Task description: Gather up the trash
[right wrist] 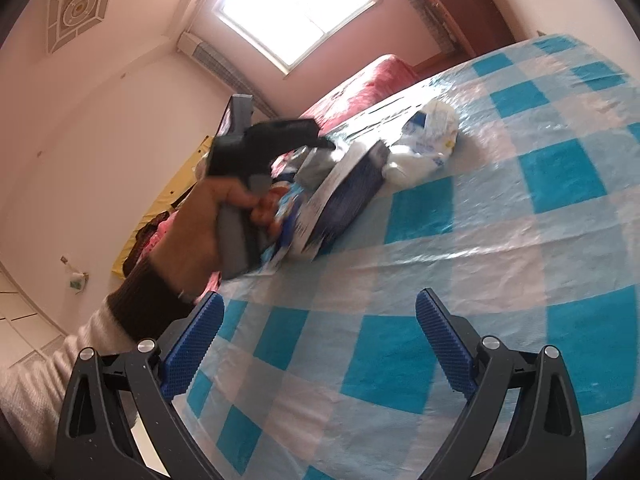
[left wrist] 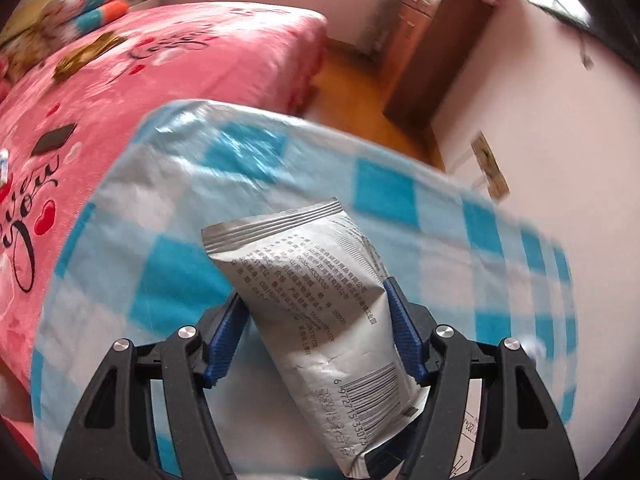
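Note:
In the left wrist view my left gripper (left wrist: 314, 312) is shut on a flattened silver tube (left wrist: 320, 312) with printed text and a barcode, held above the blue-and-white checked table (left wrist: 160, 240). In the right wrist view my right gripper (right wrist: 320, 336) is open and empty above the same checked table (right wrist: 480, 240). Ahead of it the person's hand holds the left gripper (right wrist: 272, 140) with the silver tube. On the table beside it lie a dark blue packet (right wrist: 352, 196) and a crumpled white wrapper (right wrist: 428, 140).
A bed with a pink blanket (left wrist: 180, 68) stands beyond the table, with a dark flat object (left wrist: 54, 140) and a gold wrapper (left wrist: 86, 54) on it. A brown cabinet (left wrist: 432, 48) stands by the far wall. Wooden floor (left wrist: 352, 92) lies between.

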{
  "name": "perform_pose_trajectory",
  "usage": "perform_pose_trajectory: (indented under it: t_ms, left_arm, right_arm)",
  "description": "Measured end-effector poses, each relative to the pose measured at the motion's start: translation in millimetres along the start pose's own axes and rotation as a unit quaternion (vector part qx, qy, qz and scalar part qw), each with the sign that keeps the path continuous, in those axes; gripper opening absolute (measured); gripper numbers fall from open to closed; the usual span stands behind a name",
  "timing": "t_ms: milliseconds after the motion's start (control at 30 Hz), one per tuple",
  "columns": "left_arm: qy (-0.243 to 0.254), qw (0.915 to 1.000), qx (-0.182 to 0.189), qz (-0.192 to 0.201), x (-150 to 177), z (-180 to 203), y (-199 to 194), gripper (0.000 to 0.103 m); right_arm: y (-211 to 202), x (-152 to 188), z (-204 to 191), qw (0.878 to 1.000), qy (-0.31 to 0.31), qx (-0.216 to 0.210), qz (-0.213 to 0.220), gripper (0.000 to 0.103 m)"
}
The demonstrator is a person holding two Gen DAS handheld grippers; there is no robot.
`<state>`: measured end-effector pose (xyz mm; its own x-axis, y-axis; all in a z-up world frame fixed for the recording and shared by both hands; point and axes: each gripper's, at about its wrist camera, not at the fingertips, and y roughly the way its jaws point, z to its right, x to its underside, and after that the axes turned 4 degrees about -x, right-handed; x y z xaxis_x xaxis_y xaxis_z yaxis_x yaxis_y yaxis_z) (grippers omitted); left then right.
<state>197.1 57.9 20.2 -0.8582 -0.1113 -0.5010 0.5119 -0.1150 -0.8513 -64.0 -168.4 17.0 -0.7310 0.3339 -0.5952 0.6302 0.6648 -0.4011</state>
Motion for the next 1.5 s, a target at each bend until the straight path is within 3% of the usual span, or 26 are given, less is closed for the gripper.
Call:
perform_pose_trajectory:
  t_ms: [267,600,967,1067,1267,1500]
  left_arm:
    - [0.077,0.9956,0.044,-0.030,73,39,-36,0.067]
    - [0.128,0.9882,0.072,-0.045,144,55,-75,0.068]
    - [0.142,0.9884,0.052,0.013,151,9,-136,0.081]
    - [0.155,0.9873,0.027,0.025,150,-4,-144,0.081]
    - [0.192,0.9802,-0.037,0.029,149,-27,-127,0.081]
    - [0.191,0.9808,-0.038,0.006,145,-32,-102,0.080]
  right_arm:
    - [-29,-8,18,0.998,0.018,0.044,0.049,0.096]
    - [-31,-9,31,0.997,0.031,0.060,0.034,0.095]
    - [-13,-3,13,0.999,-0.012,0.030,-0.008,0.095]
    - [-6,-2,5,0.999,-0.031,0.023,-0.019,0.095]
    - [14,-1,-15,0.996,-0.074,0.014,-0.055,0.095]
    - [41,5,-28,0.990,-0.098,0.024,-0.098,0.095]
